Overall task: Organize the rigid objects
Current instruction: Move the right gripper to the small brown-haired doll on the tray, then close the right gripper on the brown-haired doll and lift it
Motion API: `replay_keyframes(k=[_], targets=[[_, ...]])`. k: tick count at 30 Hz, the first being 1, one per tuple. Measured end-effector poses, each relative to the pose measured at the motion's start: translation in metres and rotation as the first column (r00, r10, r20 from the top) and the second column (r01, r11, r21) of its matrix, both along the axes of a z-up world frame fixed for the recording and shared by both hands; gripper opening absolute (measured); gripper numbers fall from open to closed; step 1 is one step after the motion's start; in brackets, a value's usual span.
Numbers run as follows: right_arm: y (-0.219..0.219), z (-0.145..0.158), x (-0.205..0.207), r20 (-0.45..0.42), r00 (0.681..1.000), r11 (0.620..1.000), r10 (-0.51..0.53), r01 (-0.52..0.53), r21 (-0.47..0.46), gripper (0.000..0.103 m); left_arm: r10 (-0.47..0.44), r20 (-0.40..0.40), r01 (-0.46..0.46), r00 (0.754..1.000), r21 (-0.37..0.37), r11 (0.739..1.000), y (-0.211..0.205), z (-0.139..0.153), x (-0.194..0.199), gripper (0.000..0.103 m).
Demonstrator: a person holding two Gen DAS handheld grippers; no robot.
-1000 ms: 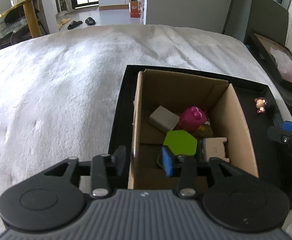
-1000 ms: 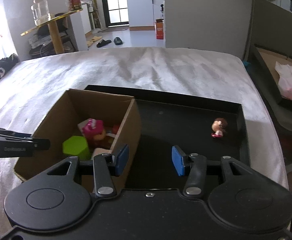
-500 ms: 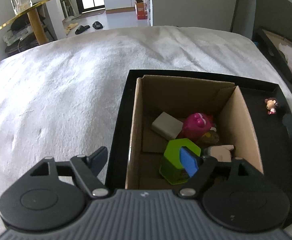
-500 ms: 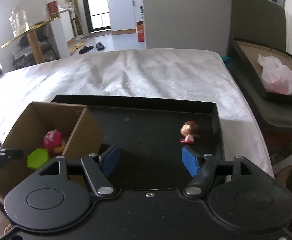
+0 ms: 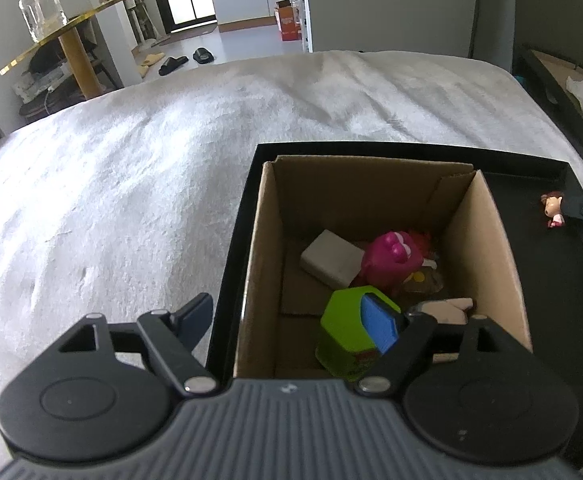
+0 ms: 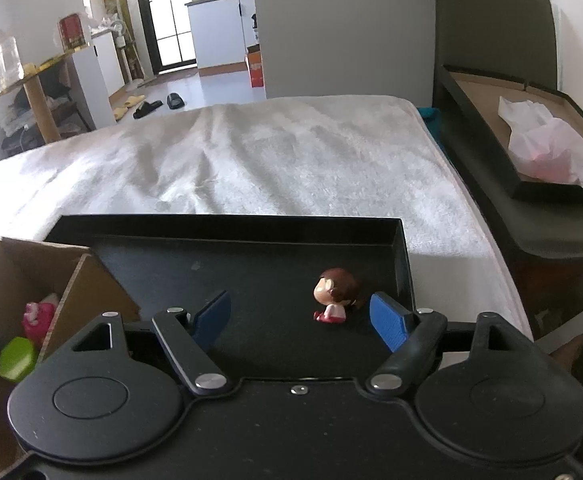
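Note:
A cardboard box point(image 5: 487, 240) stands at the left end of a black tray point(image 5: 371, 148). It holds a green hexagonal box point(image 5: 343, 328), a pink toy point(image 5: 387, 256), a white block point(image 5: 331, 258) and a beige piece. My left gripper point(image 5: 287, 320) is open and straddles the box's near-left wall, its right pad over the green box. A small brown-haired doll point(image 6: 335, 294) lies on the tray floor point(image 6: 251, 264). My right gripper point(image 6: 299, 318) hovers just in front of the doll, jaws opening, nothing pressed between them.
The tray rests on a bed with a white blanket point(image 6: 271, 152). A dark bench on the right carries a flat box with a crumpled pink-white bag point(image 6: 547, 148). A gold-topped table with a glass jar point(image 5: 43, 12) stands back left, past the bed.
Both grippers opened wide. The right gripper moved right and down across the tray until the doll sat just ahead of its fingertips. The left gripper edged along the box.

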State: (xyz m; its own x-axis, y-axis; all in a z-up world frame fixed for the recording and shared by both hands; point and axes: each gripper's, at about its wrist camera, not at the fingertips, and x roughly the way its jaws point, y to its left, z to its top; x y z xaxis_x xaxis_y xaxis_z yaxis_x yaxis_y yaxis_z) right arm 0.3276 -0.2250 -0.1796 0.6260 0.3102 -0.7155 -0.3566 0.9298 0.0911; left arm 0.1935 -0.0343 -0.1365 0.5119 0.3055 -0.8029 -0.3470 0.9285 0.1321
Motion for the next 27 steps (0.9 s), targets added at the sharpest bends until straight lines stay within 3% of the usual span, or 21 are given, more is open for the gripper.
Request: replay_keyframes(k=[17, 19, 21, 23, 27], targets=[[0.025, -0.046, 0.021, -0.03, 0.999, 0.991, 0.016, -0.02, -0.133, 0.071, 0.032, -0.016, -0.03, 0.999, 0.075, 0.997, -0.001, -0.003, 0.006, 0.08], [0.028, -0.049, 0.023, -0.031, 0.999, 0.988, 0.018, -0.023, -0.153, 0.067, 0.032, -0.016, -0.031, 0.999, 0.074, 0.997, 0.0, -0.003, 0.006, 0.08], [0.029, -0.053, 0.025, -0.034, 0.999, 0.985, 0.029, -0.035, -0.171, 0.04, 0.034, -0.015, -0.032, 0.999, 0.073, 0.997, 0.0, -0.003, 0.005, 0.08], [0.031, -0.051, 0.023, -0.036, 0.998, 0.982, 0.057, -0.062, -0.181, 0.023, 0.035, -0.013, -0.034, 0.999, 0.069, 0.997, 0.001, -0.002, 0.005, 0.08], [0.031, -0.048, 0.016, -0.063, 0.995, 0.979, 0.072, -0.082, -0.187, 0.023, 0.035, -0.015, -0.034, 0.999, 0.055, 0.998, 0.003, -0.003, 0.004, 0.08]])
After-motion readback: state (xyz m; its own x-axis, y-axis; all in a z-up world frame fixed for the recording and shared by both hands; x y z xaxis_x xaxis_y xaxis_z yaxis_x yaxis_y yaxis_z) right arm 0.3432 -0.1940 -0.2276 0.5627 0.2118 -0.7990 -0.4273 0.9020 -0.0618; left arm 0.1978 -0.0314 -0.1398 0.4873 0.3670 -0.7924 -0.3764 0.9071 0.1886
